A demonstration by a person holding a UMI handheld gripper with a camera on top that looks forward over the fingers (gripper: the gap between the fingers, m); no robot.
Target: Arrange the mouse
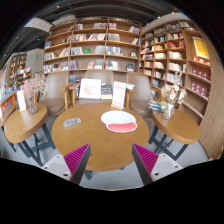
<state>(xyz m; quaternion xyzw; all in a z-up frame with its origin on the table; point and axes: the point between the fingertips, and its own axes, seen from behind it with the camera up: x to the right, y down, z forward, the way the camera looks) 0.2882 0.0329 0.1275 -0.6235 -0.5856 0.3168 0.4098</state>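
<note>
A round wooden table [100, 140] stands ahead of my gripper [111, 165]. On its far right part lies a pink, rounded mouse pad [122, 126] with a white shape [117, 117] at its far edge. A small grey object [72, 122], possibly the mouse, lies on the table's left part. My fingers are open and wide apart with nothing between them, and their magenta pads [76, 157] hang over the table's near edge. Both pad and grey object lie well beyond the fingertips.
Upright white boards [90, 90] stand at the table's far edge. Smaller wooden tables flank it at left [22, 122] and right [180, 125], with chairs [56, 90] behind. Bookshelves [95, 45] line the back and right walls. Grey floor shows below the table.
</note>
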